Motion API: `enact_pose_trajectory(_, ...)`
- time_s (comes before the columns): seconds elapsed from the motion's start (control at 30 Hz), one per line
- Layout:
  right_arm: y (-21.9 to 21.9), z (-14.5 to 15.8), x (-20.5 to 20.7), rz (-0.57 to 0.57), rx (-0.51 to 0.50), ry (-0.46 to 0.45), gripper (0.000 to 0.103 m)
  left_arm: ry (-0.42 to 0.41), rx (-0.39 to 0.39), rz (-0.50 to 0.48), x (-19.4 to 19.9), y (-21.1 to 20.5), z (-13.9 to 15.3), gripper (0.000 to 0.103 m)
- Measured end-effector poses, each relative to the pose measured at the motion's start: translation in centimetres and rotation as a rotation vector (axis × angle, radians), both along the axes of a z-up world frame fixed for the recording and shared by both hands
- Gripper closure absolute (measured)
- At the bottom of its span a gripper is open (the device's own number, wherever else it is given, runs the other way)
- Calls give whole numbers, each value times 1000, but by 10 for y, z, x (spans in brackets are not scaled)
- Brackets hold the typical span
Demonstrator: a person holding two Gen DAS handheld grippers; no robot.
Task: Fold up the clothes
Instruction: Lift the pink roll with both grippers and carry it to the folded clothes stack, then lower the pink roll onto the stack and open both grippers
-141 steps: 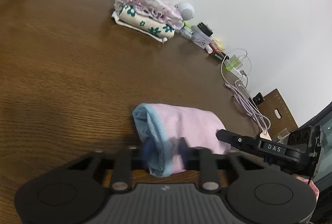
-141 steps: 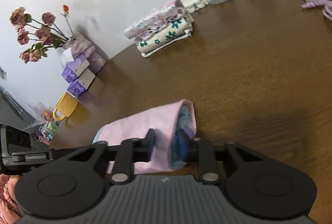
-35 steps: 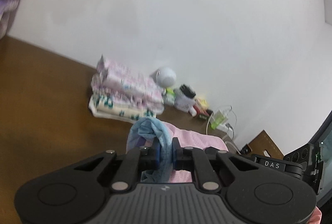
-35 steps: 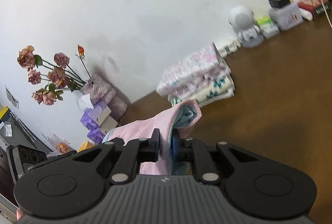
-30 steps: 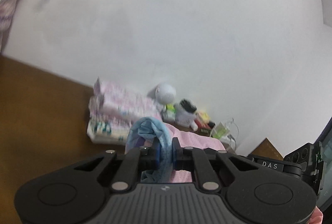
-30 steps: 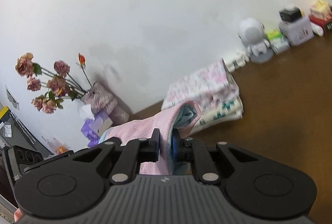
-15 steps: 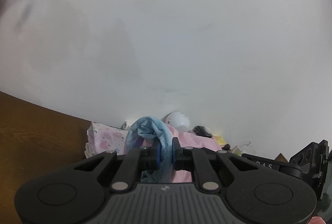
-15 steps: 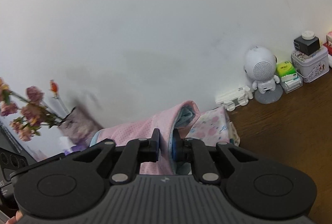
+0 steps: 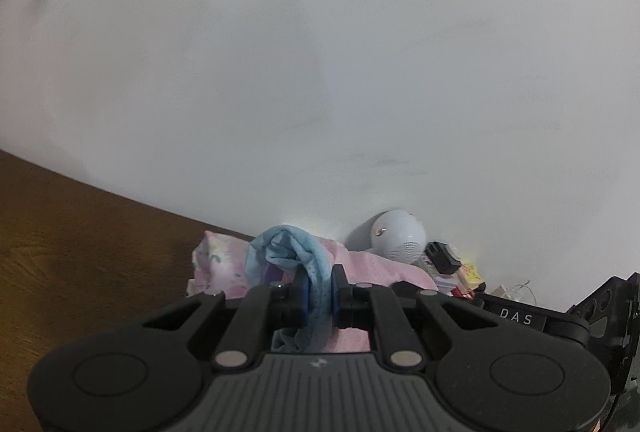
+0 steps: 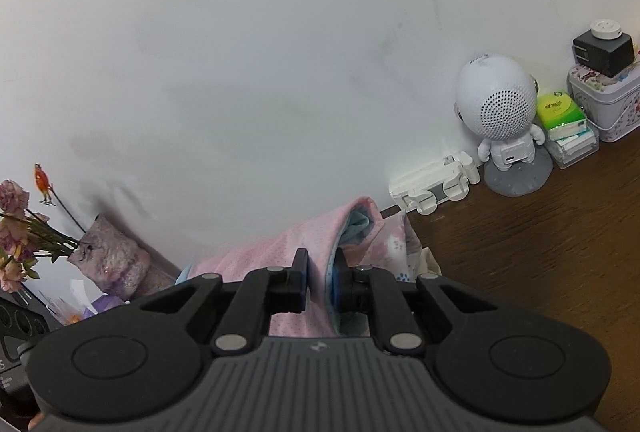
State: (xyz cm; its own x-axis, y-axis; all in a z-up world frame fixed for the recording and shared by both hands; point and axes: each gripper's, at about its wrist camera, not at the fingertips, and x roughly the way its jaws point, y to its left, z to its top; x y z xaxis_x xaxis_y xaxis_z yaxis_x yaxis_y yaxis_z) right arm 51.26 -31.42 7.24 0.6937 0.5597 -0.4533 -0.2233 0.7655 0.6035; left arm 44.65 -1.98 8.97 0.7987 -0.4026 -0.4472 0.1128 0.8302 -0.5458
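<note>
Both grippers, left (image 9: pixel 318 290) and right (image 10: pixel 320 282), are clamped on the folded pink garment (image 10: pixel 280 252) carried above the stacked clothes (image 9: pixel 216 260); uneven release could undo the fold.

Your left gripper (image 9: pixel 319 298) was matte black plastic, with a ribbed grey centre panel between two round raised discs. Four angled link arms ran forward from it, each pinned by a silver screw head near the base and a smaller one near the finger mounts. Its fingers (image 9: pixel 303 296) carried blue pads on their inner faces. Your right gripper (image 10: pixel 321 284) had the same build, black with the same ribbed panel and silver screws; seen from the left camera, its side bore white letters "DAS".
</note>
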Motion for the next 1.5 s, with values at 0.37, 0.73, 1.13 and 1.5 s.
enact_pose_trajectory(0.37,-4,-19,12,-2,60,8,90,22,-52,27,20,11,-21,89)
enact_pose_trajectory(0.73,-20,-6,7,-67,18,-44,68,6,-6,74,33,16,-4,75)
enact_pose_trajectory(1.13,-9,-1,-3,-75,-100,-89,86,-53,61,78,22,13,-5,70)
enact_pose_trajectory(1.5,33,0,-19,28,-294,-174,80,-65,177,-22,24,-29,-17,72)
